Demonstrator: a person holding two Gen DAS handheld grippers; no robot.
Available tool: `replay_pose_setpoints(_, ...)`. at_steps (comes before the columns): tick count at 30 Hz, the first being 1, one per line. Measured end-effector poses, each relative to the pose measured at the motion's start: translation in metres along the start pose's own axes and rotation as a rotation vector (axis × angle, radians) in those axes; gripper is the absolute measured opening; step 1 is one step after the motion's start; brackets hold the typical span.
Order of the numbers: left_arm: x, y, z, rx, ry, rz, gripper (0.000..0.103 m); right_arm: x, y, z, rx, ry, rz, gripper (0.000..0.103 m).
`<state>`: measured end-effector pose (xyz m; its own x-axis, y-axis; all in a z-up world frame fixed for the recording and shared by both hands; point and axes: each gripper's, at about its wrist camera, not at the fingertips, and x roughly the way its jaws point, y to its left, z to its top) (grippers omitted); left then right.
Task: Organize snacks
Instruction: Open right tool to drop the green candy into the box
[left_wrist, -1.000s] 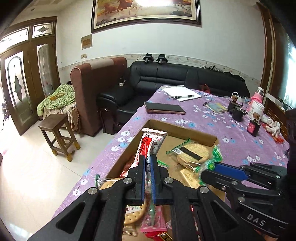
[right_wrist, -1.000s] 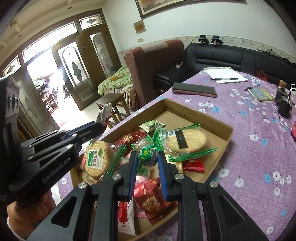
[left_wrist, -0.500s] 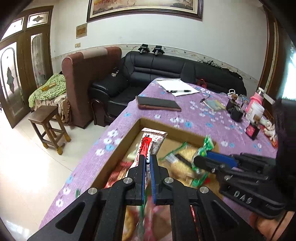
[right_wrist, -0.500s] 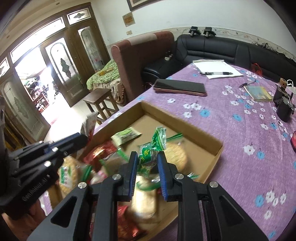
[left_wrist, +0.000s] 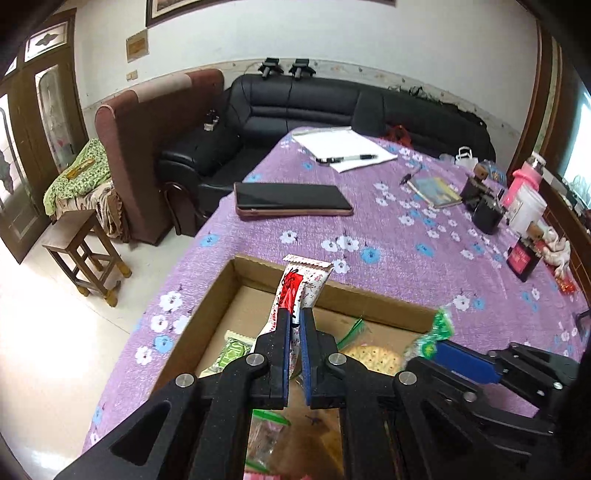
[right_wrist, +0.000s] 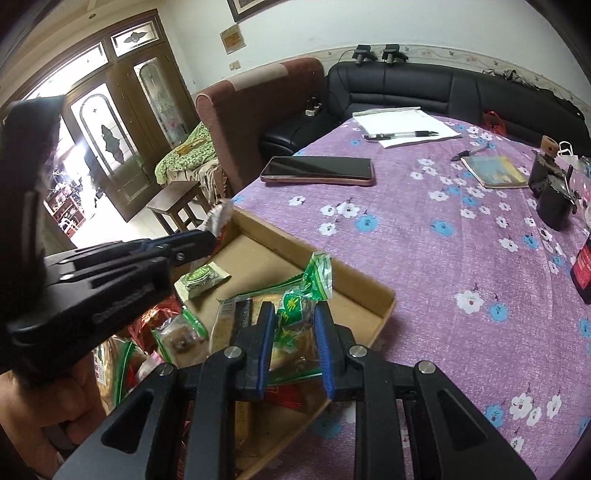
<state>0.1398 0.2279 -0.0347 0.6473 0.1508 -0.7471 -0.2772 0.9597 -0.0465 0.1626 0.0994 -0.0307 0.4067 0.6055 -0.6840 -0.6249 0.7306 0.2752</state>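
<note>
Left gripper (left_wrist: 294, 315): clenched on a red-and-white snack packet (left_wrist: 301, 286); the packet is pinched near its lower part and stands upright above the jaws, over the far left part of the cardboard box (left_wrist: 373, 297).
Right gripper (right_wrist: 294, 314): jaws closed on a green-wrapped snack (right_wrist: 303, 295); the crimped top of the wrapper sticks up above the fingertips, over the right half of the box.
Cardboard box: a shallow open tray, set at the near left edge of the desk (right_wrist: 461, 240), which is covered with a purple flowered cloth.
Box contents: a small green packet (right_wrist: 201, 278) is seen lying flat on the bare cardboard floor towards the far left corner; a round cracker in clear wrap with green ends (left_wrist: 375, 356) is seen in the middle; red and clear-wrapped snacks (right_wrist: 166, 325) are heaped at the near end, partly hidden by the grippers.
Beyond the box: a dark phone in a pink case (left_wrist: 291, 201) is laid flat near the left edge of the desk; a white notepad with a pen (left_wrist: 345, 147) is placed at the far edge.
Right side of desk: a small booklet (right_wrist: 493, 170), dark containers and a pink-and-white cup (left_wrist: 522, 201) are grouped there.
</note>
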Motion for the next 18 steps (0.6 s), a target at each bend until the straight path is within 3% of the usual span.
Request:
replay_pose_setpoints(6, 0.013, 0.0, -0.001, 0.016, 0.034, 0.012, 0.005, -0.003, -0.001, -0.001, -0.017, -0.012, -0.02, 0.022)
replay_pose_setpoints(18, 0.014, -0.001, -0.002, 0.025, 0.025, 0.05, 0.005, 0.0, -0.002, -0.001, -0.014, 0.0, 0.001, 0.022)
